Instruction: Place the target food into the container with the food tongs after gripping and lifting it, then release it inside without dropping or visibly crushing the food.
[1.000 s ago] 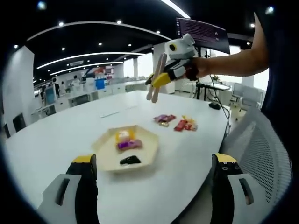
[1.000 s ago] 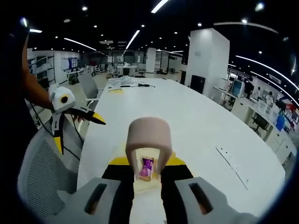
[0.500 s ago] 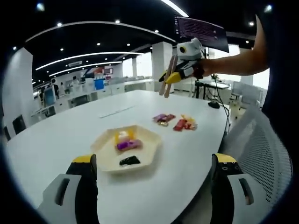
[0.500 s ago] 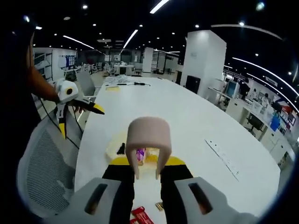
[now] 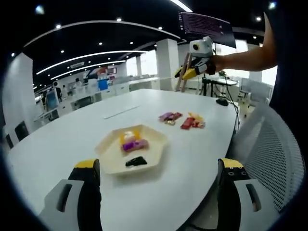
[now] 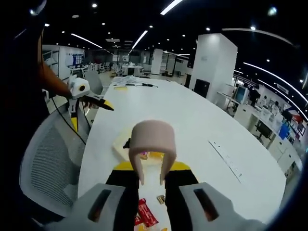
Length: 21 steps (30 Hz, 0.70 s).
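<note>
In the left gripper view, your left gripper [image 5: 154, 192] has its jaws wide apart, holding nothing. The container [image 5: 131, 150], with food [image 5: 134, 144] inside, lies below the tongs [image 5: 184, 77]. Your right gripper [image 6: 151, 192] clamps the tongs [image 6: 152, 150]; they are slightly open and empty, above loose wrapped snacks [image 5: 182, 120].

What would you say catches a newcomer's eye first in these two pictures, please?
Probably the pale tray in the middle of the long white table, holding purple, yellow and dark pieces of food. Beyond it lie bright wrapped snacks loose on the table. In the right gripper view, the beige food tongs, clamped in the right gripper, hang empty above the tray.
</note>
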Available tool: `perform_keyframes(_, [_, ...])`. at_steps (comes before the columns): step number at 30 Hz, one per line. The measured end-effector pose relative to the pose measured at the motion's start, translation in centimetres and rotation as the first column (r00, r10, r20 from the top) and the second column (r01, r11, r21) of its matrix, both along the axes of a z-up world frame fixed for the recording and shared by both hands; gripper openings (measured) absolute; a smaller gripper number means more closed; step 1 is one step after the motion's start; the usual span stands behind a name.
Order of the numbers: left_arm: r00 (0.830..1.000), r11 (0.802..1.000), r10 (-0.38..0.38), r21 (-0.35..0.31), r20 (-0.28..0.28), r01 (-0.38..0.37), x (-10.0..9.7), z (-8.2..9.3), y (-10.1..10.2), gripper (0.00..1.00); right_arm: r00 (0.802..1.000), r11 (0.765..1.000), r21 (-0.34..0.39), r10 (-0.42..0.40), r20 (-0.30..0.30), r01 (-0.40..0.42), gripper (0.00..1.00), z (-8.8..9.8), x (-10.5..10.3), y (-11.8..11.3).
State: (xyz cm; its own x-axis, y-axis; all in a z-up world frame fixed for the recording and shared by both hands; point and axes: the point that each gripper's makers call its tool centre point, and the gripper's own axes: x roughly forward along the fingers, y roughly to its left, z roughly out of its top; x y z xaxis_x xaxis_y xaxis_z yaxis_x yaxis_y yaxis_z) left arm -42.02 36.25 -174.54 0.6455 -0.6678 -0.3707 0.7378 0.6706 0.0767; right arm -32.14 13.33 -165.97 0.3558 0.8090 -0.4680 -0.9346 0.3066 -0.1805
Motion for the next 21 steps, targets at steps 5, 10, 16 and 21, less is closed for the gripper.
perform_keyframes(5, [1.000,1.000,-0.002,-0.006,0.007,0.002,0.0,0.2,0.0,0.98,1.000,1.000,-0.010,-0.003,-0.003,0.003,0.19,-0.2,-0.5,-1.4])
perform_keyframes(10, [1.000,1.000,0.009,-0.013,0.001,-0.009,0.1,0.2,0.2,0.98,1.000,1.000,-0.020,-0.019,-0.004,0.019,0.19,-0.5,-0.4,-2.9])
perform_keyframes(16, [1.000,1.000,-0.006,-0.001,-0.004,0.006,-0.1,-0.1,-0.1,0.98,1.000,0.999,-0.029,-0.022,-0.017,0.022,0.19,-1.3,-0.8,-3.4])
perform_keyframes(21, [1.000,1.000,0.007,0.000,0.004,-0.007,0.1,0.0,0.2,0.98,1.000,0.999,-0.038,-0.019,-0.021,0.018,0.20,-1.8,-0.6,-3.4])
